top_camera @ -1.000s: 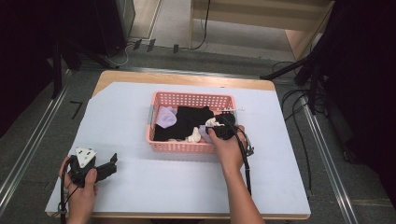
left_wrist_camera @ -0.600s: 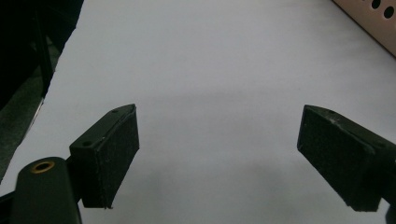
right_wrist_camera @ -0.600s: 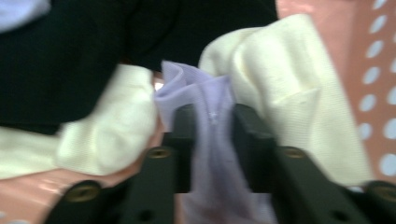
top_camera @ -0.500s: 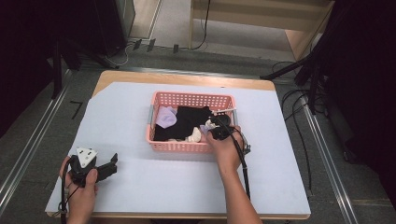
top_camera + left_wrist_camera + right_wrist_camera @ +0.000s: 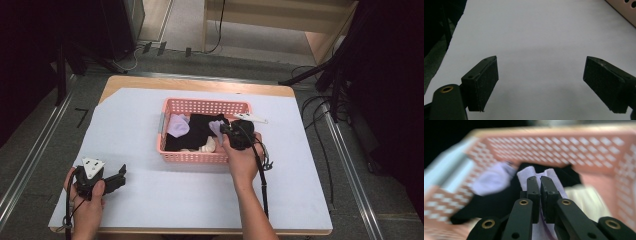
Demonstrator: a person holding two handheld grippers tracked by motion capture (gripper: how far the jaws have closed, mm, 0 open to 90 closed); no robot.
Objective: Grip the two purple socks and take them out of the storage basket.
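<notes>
High view first: your surface is a wooden top under a smooth, matte pale sheet, and the pink basket sits near its middle. That basket is rigid moulded plastic, rectangular, its walls pierced with a fine lattice of holes. Inside it lies a soft heap: a large black garment, limp and light-swallowing, a second lilac piece bunched at the basket's left end, and some cream-coloured fabric against the near wall.

Your right claw is inside the basket, clamped on the lilac sock. In the right gripper view the two black jaws stand pressed together with the thin knit pinched between them, its two folded lobes poking up past the tips. The sock looks soft, stretchy and light.

By my reading, the pick is made and the lift is only beginning: the sock is gripped but not yet clear of the basket, and everything else in the heap looks untouched. No garment lies out on the sheet, so most of the unloading seems left to do.

Your left claw rests low at the near left of the surface, jaws wide apart and holding nothing, its rough dark pads over bare sheet.
</notes>
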